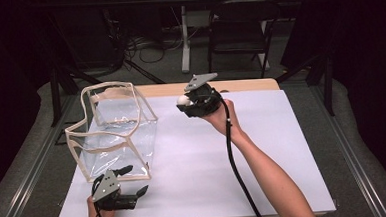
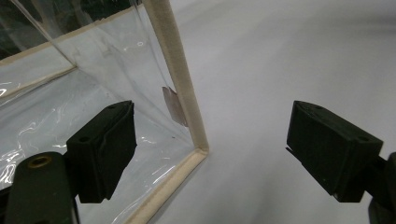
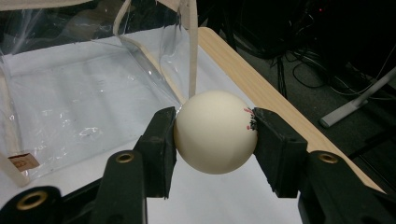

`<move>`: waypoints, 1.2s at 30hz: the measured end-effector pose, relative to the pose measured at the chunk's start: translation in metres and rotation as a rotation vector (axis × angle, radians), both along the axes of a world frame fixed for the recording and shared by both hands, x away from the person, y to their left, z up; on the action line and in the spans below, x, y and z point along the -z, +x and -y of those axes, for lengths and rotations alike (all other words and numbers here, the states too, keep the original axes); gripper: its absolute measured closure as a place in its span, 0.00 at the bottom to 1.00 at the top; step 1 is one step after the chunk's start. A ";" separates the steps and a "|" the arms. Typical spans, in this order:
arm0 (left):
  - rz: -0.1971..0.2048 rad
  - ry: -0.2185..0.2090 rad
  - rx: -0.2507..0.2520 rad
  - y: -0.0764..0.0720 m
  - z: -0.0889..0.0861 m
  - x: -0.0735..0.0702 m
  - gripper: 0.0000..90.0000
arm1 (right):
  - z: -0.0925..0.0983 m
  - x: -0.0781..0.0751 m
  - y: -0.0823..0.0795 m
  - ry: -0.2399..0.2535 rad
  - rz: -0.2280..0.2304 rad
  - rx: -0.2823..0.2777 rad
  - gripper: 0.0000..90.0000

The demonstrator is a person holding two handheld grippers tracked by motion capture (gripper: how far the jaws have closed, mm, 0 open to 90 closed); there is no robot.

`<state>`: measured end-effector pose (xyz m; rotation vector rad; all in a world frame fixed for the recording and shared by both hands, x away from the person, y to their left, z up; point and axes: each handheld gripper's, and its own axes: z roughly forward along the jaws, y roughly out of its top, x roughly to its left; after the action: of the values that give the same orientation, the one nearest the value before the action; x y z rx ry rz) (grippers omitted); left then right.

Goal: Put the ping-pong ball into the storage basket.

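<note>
A clear plastic bag with cream trim stands open on the left of the white table. My right gripper hovers above the table's far middle, to the right of the bag, shut on a white ball with a small red mark. The bag lies just beyond the ball in the right gripper view. My left gripper rests open at the table's front left, its jaws either side of the bag's near corner without touching it.
The table's wooden far edge runs behind the right gripper. Beyond it stand a dark chair, a desk leg and floor cables. A cable trails along the right forearm.
</note>
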<state>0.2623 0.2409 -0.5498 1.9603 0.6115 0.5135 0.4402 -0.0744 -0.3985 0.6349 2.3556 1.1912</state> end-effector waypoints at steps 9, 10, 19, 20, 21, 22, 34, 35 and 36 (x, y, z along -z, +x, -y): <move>0.001 -0.002 -0.001 0.000 0.000 0.000 0.18 | -0.004 -0.003 0.002 -0.013 0.003 -0.004 0.57; 0.001 -0.003 -0.001 0.001 0.000 0.000 0.18 | -0.005 -0.004 0.002 -0.014 0.005 -0.005 0.57; 0.003 -0.004 -0.001 0.001 0.001 0.000 0.18 | -0.009 -0.008 0.004 -0.020 0.004 -0.008 0.57; 0.001 -0.003 0.001 0.001 0.000 0.000 0.18 | -0.010 -0.008 0.005 -0.021 0.004 -0.010 0.57; 0.001 -0.004 0.001 0.001 0.000 0.000 0.18 | -0.011 -0.009 0.005 -0.021 0.006 -0.011 0.57; 0.000 -0.002 -0.001 0.001 0.000 0.000 0.18 | -0.011 -0.010 0.005 -0.024 0.007 -0.012 0.57; 0.001 -0.003 -0.002 0.001 0.000 0.000 0.18 | -0.025 -0.020 0.008 -0.033 0.016 -0.028 0.57; 0.001 -0.003 -0.002 0.001 0.000 0.000 0.18 | -0.026 -0.021 0.008 -0.034 0.017 -0.029 0.57; 0.000 -0.003 -0.001 0.001 0.000 0.000 0.18 | -0.026 -0.021 0.008 -0.036 0.019 -0.032 0.57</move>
<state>0.2635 0.2404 -0.5500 1.9576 0.6126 0.5130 0.4483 -0.0482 -0.3771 0.5738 2.3743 1.1610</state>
